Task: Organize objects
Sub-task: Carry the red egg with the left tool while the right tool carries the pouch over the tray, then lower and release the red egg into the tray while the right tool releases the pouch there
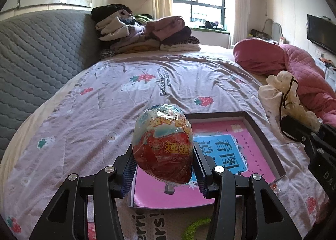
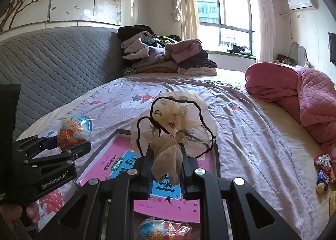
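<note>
A: What's on your left side?

B: Your left gripper (image 1: 162, 173) is clamped on a foil-wrapped toy egg (image 1: 162, 145), one pad pressing each flank. You hold the egg in the air above the near left corner of the shallow box (image 1: 263, 135) lying on the bed (image 1: 84, 118). In the right wrist view the same egg (image 2: 75, 132) sits in that gripper (image 2: 63, 145) just left of the box's left rim.

A: And the box itself?

B: It rests flat on the strawberry-print bedsheet, dark rim up, with a pink book (image 1: 241, 145) with a blue panel of characters lying inside it. Nothing else shows inside it.

A: What about your right side?

B: Your right gripper (image 2: 166, 168) is pinched together on the gathered neck of a cream drawstring pouch (image 2: 174, 118). The pouch puffs out beyond the fingers, its black cord (image 2: 199, 111) looping around it, and it hangs over the box. In the left wrist view that pouch (image 1: 279, 92) shows at the box's far right corner.

A: Anything nearer you?

B: A second wrapped egg (image 2: 161, 229) lies at the bottom edge of the right wrist view, just this side of the box. Further right, a few small wrapped items (image 2: 323, 172) lie near the pink quilt (image 2: 304, 97). A pile of folded clothes (image 1: 147, 32) sits at the far end of the bed.
</note>
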Demonstrator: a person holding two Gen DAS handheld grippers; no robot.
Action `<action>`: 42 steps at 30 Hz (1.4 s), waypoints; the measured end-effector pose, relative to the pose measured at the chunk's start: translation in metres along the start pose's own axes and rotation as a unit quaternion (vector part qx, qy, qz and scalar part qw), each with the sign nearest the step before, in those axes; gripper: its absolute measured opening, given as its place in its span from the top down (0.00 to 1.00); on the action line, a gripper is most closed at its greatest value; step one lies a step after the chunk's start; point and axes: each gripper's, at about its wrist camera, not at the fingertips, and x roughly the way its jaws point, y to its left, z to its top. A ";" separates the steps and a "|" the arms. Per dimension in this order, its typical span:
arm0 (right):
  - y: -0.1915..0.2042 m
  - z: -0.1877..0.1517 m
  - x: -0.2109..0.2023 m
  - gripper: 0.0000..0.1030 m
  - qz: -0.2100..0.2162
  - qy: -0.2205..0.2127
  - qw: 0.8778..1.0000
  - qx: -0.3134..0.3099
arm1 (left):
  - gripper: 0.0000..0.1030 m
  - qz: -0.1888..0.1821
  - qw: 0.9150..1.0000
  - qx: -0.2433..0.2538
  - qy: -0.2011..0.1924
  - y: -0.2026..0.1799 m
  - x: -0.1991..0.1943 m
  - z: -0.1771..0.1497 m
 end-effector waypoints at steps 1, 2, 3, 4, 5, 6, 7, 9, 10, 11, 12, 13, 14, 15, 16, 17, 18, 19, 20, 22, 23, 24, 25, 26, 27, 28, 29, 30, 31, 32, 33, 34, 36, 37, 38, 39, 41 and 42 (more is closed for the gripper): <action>-0.001 0.000 0.002 0.81 -0.001 0.002 1.000 -0.001 | 0.51 0.000 1.000 0.001 0.002 0.000 0.002 -0.001; -0.002 0.000 0.006 0.81 -0.001 0.005 1.000 -0.001 | 0.51 0.000 1.000 0.000 0.004 0.000 0.005 -0.001; -0.002 -0.001 0.008 0.81 -0.001 0.008 1.000 -0.001 | 0.51 -0.002 1.000 0.000 0.006 0.000 0.007 -0.002; -0.003 -0.002 0.012 0.81 -0.003 0.013 1.000 -0.003 | 0.51 -0.002 1.000 0.000 0.009 -0.001 0.010 -0.003; -0.004 -0.004 0.015 0.81 -0.003 0.017 1.000 -0.004 | 0.51 -0.001 1.000 0.002 0.013 -0.001 0.013 -0.004; -0.005 -0.006 0.019 0.81 -0.004 0.023 1.000 -0.004 | 0.51 -0.002 1.000 0.002 0.015 -0.001 0.016 -0.005; -0.006 -0.008 0.023 0.81 -0.005 0.029 1.000 -0.003 | 0.51 -0.004 1.000 0.003 0.017 -0.002 0.018 -0.006; -0.010 -0.013 0.031 0.81 -0.004 0.042 0.999 0.000 | 0.51 -0.009 1.000 0.003 0.024 -0.003 0.025 -0.008; -0.012 -0.016 0.035 0.81 -0.007 0.049 0.999 0.001 | 0.51 -0.010 1.000 0.004 0.027 -0.003 0.028 -0.009; -0.014 -0.018 0.040 0.81 -0.004 0.056 0.998 0.003 | 0.51 -0.012 0.999 0.005 0.030 -0.004 0.031 -0.009; -0.016 -0.020 0.043 0.81 -0.001 0.063 0.998 0.008 | 0.51 -0.017 0.999 0.005 0.033 -0.004 0.035 -0.011; -0.019 -0.022 0.047 0.81 0.005 0.071 0.997 0.014 | 0.51 -0.019 0.999 0.007 0.037 -0.005 0.038 -0.012; -0.021 -0.024 0.052 0.81 0.016 0.080 0.996 0.020 | 0.51 -0.022 0.999 0.009 0.042 -0.004 0.043 -0.012; -0.022 -0.026 0.056 0.81 0.016 0.087 0.996 0.018 | 0.51 -0.025 0.999 0.010 0.045 -0.004 0.046 -0.014; -0.022 -0.028 0.060 0.81 0.009 0.092 0.996 0.009 | 0.51 -0.026 0.998 0.011 0.050 -0.005 0.050 -0.015; -0.022 -0.030 0.063 0.81 0.004 0.096 0.995 0.004 | 0.51 -0.028 0.998 0.011 0.059 -0.005 0.056 -0.017; -0.024 -0.033 0.067 0.81 0.014 0.104 0.994 0.012 | 0.51 -0.031 0.997 0.010 0.064 -0.006 0.059 -0.018; -0.028 -0.036 0.072 0.81 0.024 0.116 0.993 0.028 | 0.51 -0.032 0.997 0.009 0.069 -0.006 0.063 -0.020; -0.030 -0.038 0.075 0.81 0.026 0.125 0.991 0.035 | 0.51 -0.032 0.997 0.009 0.071 -0.006 0.065 -0.021; -0.031 -0.044 0.080 0.81 0.021 0.136 0.990 0.032 | 0.51 -0.032 0.996 0.010 0.077 -0.008 0.070 -0.023; -0.030 -0.045 0.081 0.81 0.017 0.139 0.990 0.029 | 0.51 -0.033 0.996 0.013 0.080 -0.010 0.073 -0.024; -0.030 -0.047 0.083 0.81 0.019 0.143 0.989 0.030 | 0.51 -0.034 0.996 0.015 0.082 -0.011 0.074 -0.025; -0.031 -0.048 0.084 0.81 0.021 0.146 0.988 0.033 | 0.51 -0.034 0.996 0.016 0.084 -0.012 0.075 -0.027; -0.031 -0.050 0.085 0.81 0.022 0.149 0.988 0.035 | 0.51 -0.034 0.995 0.019 0.087 -0.013 0.078 -0.029; -0.031 -0.052 0.087 0.81 0.020 0.154 0.987 0.034 | 0.51 -0.033 0.995 0.021 0.090 -0.014 0.079 -0.031; -0.030 -0.052 0.090 0.80 0.019 0.157 0.987 0.034 | 0.51 -0.034 0.995 0.023 0.094 -0.015 0.080 -0.032; -0.029 -0.054 0.091 0.80 0.018 0.161 0.986 0.033 | 0.51 -0.034 0.994 0.024 0.099 -0.016 0.082 -0.033; -0.029 -0.055 0.091 0.80 0.016 0.164 0.986 0.033 | 0.51 -0.032 0.994 0.026 0.104 -0.017 0.084 -0.035; -0.029 -0.056 0.092 0.80 0.012 0.168 0.985 0.031 | 0.51 -0.031 0.994 0.027 0.106 -0.017 0.085 -0.035; -0.030 -0.056 0.092 0.80 0.010 0.170 0.985 0.030 | 0.51 -0.030 0.993 0.028 0.109 -0.017 0.087 -0.036; -0.030 -0.057 0.094 0.80 0.009 0.174 0.984 0.031 | 0.51 -0.029 0.993 0.028 0.111 -0.016 0.088 -0.037; -0.031 -0.058 0.095 0.80 0.007 0.177 0.984 0.033 | 0.51 -0.030 0.993 0.028 0.113 -0.016 0.088 -0.037; -0.034 -0.060 0.096 0.79 0.007 0.182 0.982 0.038 | 0.51 -0.034 0.992 0.028 0.119 -0.016 0.091 -0.039; -0.035 -0.061 0.097 0.79 0.005 0.186 0.982 0.038 | 0.51 -0.036 0.992 0.027 0.121 -0.015 0.092 -0.040; -0.036 -0.062 0.098 0.79 0.004 0.189 0.981 0.039 | 0.51 -0.038 0.991 0.026 0.123 -0.015 0.094 -0.040; -0.036 -0.063 0.099 0.79 0.003 0.193 0.980 0.039 | 0.51 -0.038 0.991 0.025 0.124 -0.015 0.095 -0.041; -0.037 -0.064 0.101 0.77 0.004 0.196 0.980 0.042 | 0.51 -0.040 0.991 0.026 0.125 -0.014 0.096 -0.041; -0.037 -0.064 0.102 0.77 0.006 0.199 0.979 0.042 | 0.51 -0.043 0.990 0.026 0.128 -0.014 0.098 -0.042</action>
